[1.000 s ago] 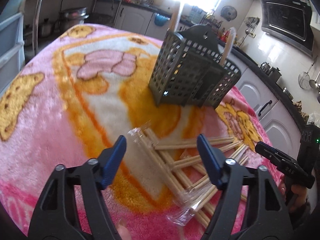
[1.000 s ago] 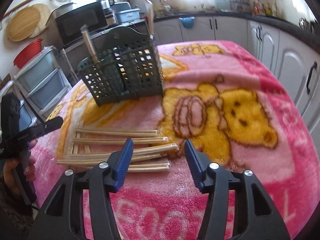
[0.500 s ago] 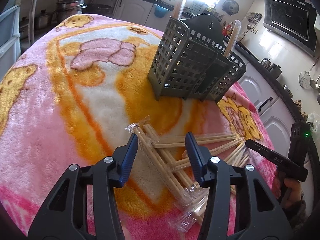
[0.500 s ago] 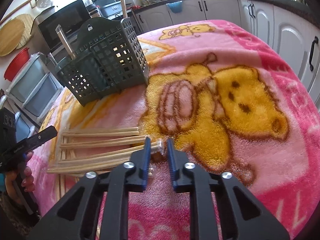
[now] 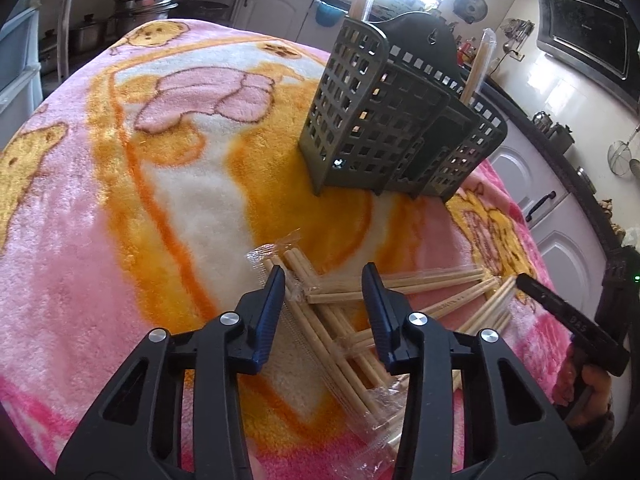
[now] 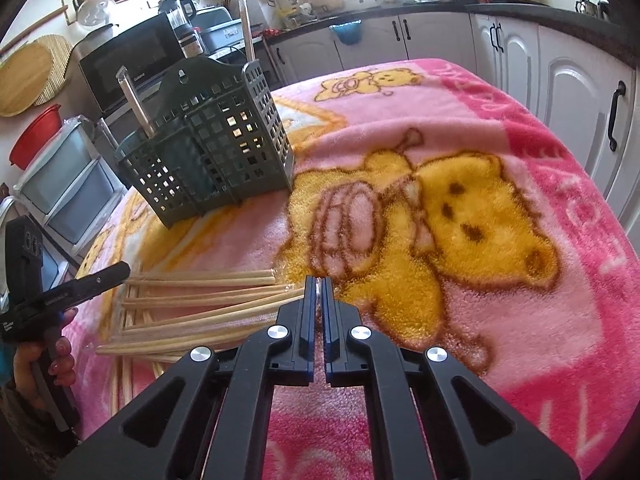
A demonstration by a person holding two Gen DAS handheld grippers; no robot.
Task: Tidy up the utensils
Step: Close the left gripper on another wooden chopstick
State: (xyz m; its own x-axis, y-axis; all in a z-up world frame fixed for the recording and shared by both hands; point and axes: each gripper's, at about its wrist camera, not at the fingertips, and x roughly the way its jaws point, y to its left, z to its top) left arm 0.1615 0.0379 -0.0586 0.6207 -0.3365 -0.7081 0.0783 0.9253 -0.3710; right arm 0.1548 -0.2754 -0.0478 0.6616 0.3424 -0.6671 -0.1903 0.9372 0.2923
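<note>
Right gripper pinching the plastic-wrapped end of one pale wooden chopstick pair lying on the pink fleece blanket. Left gripper hovering open over the pile. Wrapper may slip; dark green slotted caddy sitting well apart.

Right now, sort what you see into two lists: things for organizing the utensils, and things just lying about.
For the job:
chopsticks, wrapped, lying in a pile
caddy, two wrapped pairs standing in it
left gripper, open over the pile
right gripper, shut on a wrapper end

Lying about:
blanket
microwave
red bowl
cabinets
</note>
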